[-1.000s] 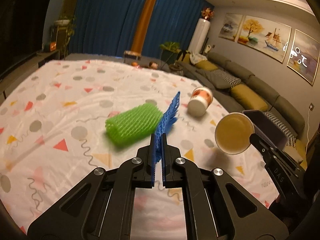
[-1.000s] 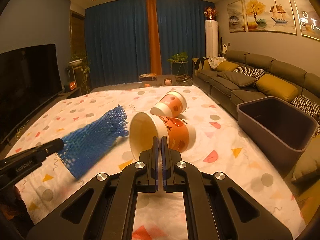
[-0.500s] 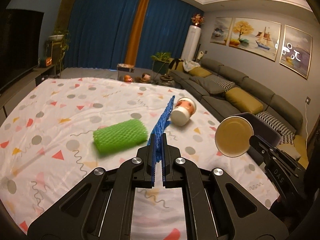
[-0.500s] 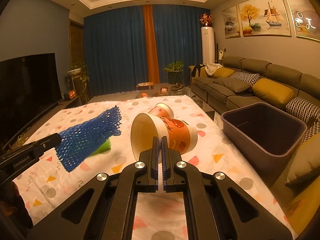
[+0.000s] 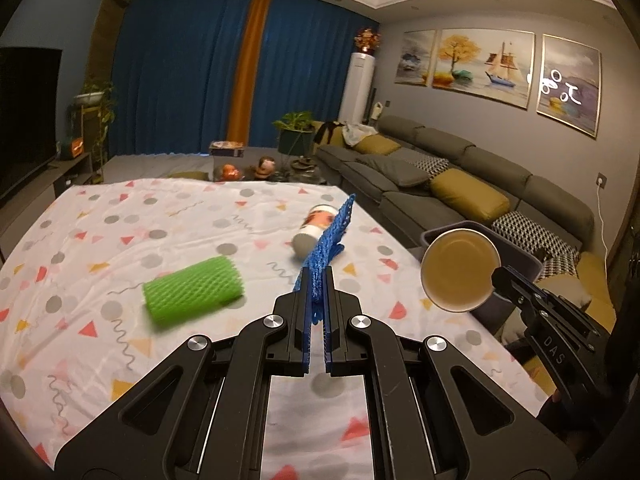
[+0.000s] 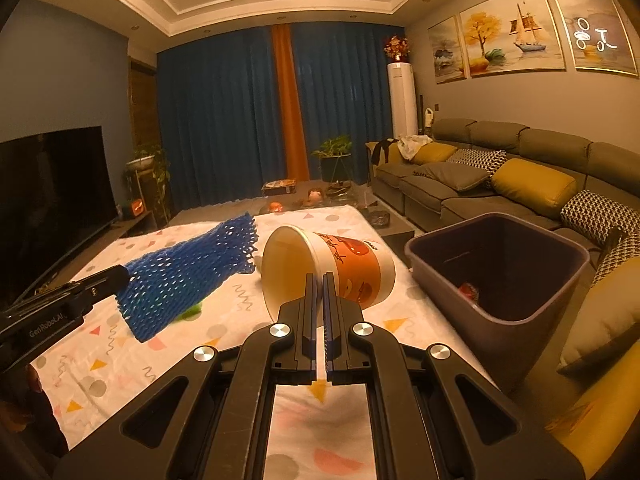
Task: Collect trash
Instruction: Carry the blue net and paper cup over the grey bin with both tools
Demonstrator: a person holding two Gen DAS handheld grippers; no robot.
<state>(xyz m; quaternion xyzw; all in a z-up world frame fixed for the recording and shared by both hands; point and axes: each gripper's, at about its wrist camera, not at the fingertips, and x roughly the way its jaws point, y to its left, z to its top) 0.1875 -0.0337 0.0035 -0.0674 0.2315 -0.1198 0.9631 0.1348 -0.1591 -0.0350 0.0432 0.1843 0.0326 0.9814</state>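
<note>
Both tools are clamped — left tool (image 5: pixel 316 300) on blue foam net (image 5: pixel 328 240), right tool (image 6: pixel 319 296) on paper cup (image 6: pixel 332 268) — neither binned; green net (image 5: pixel 194 292) and another cup (image 5: pixel 314 228) remain on the worktop (image 5: pixel 120 220).

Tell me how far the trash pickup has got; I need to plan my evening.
Done: at least one small reddish piece already lies in the bin. In hand: the left gripper is shut on a blue foam net, and the right gripper is shut on a paper cup. Left: a green foam net and a second cup on the patterned cloth.
</note>
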